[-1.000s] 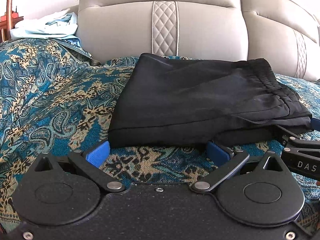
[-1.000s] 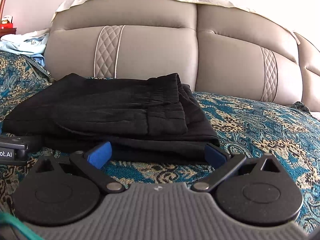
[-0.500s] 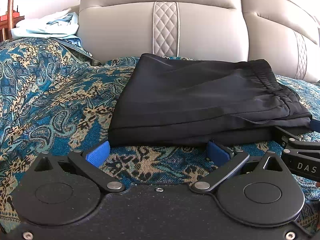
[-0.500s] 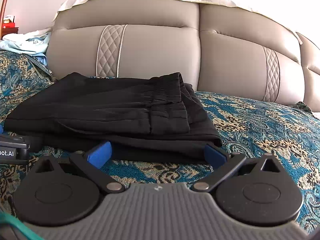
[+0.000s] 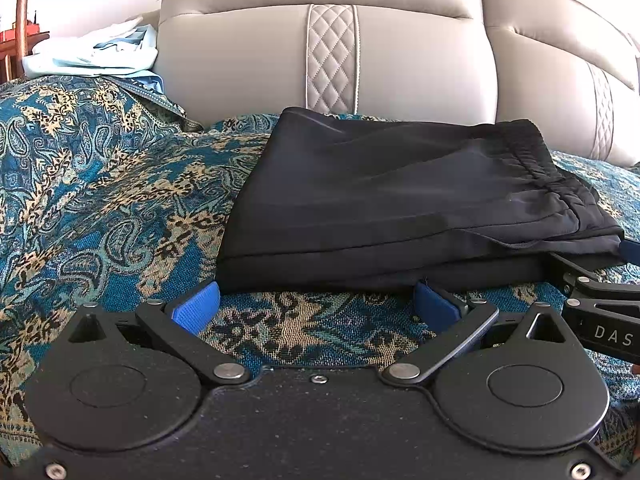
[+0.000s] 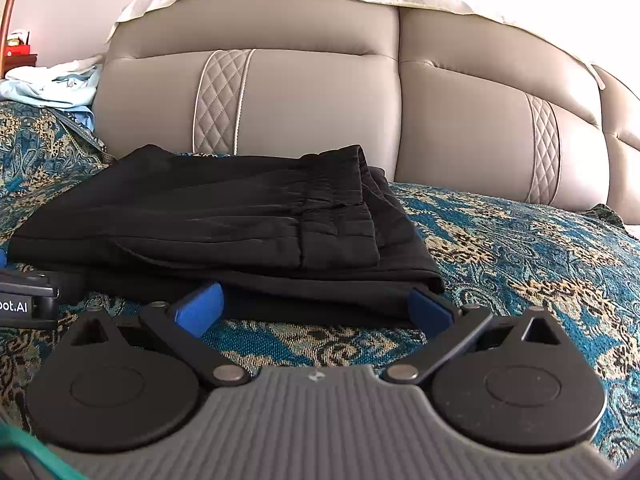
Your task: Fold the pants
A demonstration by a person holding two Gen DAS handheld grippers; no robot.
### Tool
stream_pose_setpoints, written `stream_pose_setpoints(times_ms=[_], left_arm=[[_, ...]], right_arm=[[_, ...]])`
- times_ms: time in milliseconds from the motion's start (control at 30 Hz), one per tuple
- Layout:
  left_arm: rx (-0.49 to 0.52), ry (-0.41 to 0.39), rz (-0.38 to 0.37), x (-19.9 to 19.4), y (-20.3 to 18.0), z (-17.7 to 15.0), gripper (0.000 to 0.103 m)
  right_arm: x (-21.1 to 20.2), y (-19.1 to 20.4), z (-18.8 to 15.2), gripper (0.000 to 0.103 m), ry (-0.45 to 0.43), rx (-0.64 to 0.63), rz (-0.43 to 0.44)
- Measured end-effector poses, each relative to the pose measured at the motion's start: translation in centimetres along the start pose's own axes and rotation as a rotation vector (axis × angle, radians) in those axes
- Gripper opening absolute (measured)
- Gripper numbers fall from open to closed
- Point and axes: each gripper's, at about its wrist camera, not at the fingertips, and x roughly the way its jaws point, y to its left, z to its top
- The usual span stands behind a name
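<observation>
A: What has changed against the picture from a second ago?

B: Very little. The black pants (image 5: 400,200) lie folded in a flat stack on the patterned bedspread (image 5: 100,200), just in front of the grey headboard (image 5: 320,60), much as before. The upper layer's near edge looks a shade flatter now. The left gripper (image 5: 316,304) sits where it did, its blue fingers (image 5: 196,306) spread wide apart with nothing between them, tips just short of the pants' near edge.

A: And the right gripper (image 6: 316,306)?

B: Likewise spread wide and holding nothing, at the pants' near right corner.

A: What is hard to make out?

B: Whether its tips touch the cloth; from this low angle they may just meet the hem. In the left view the right gripper is cut off at the frame edge, beside the pants' right corner. The pale clothes (image 5: 92,56) left of the headboard are too bunched to identify
</observation>
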Motion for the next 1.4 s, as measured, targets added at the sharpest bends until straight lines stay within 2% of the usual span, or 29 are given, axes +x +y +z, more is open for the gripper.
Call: stream_pose_setpoints(times_ms=[1400], left_arm=[[-0.009,-0.011,0.007,-0.20,-0.20,-0.08,0.103]], right_arm=[[-0.09,0.07,0.05,0.103,0.000,-0.002,0.001]])
